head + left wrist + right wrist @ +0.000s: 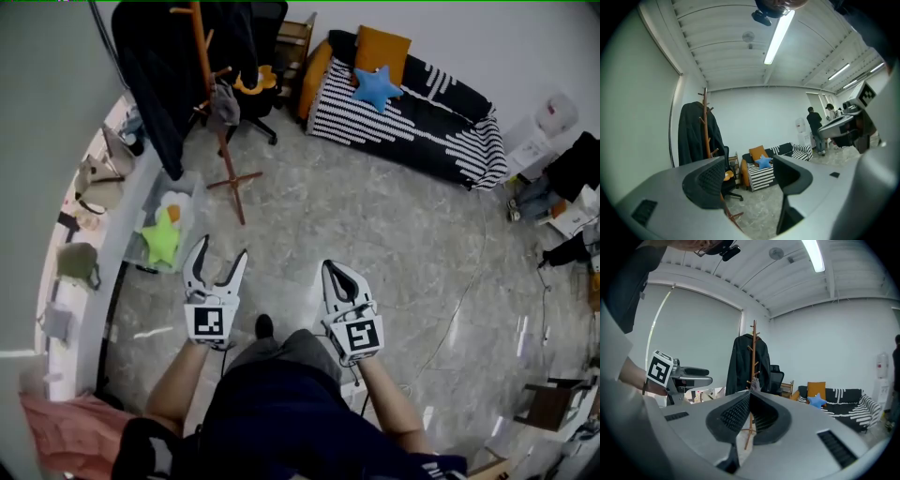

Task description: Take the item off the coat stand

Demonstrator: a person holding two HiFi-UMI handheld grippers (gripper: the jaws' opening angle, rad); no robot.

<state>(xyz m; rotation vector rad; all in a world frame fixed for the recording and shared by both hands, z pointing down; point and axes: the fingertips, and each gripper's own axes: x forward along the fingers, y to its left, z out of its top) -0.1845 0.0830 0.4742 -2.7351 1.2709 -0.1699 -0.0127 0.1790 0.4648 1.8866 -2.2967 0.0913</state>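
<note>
Gotta walk over to the coat stand at the floor's far-left edge, coat hanging there. Holding left tongs spread, right tongs pinched together, empty. Lift upward, no yanking.

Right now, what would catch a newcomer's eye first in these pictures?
The wooden coat stand at the upper left of the head view, with a dark coat draped over it, stands out first. At upper right, a black-and-white striped sofa carries a blue star cushion. Lower down, the left hand-held gripper is open and the right hand-held gripper is shut, both empty and short of the stand.
</note>
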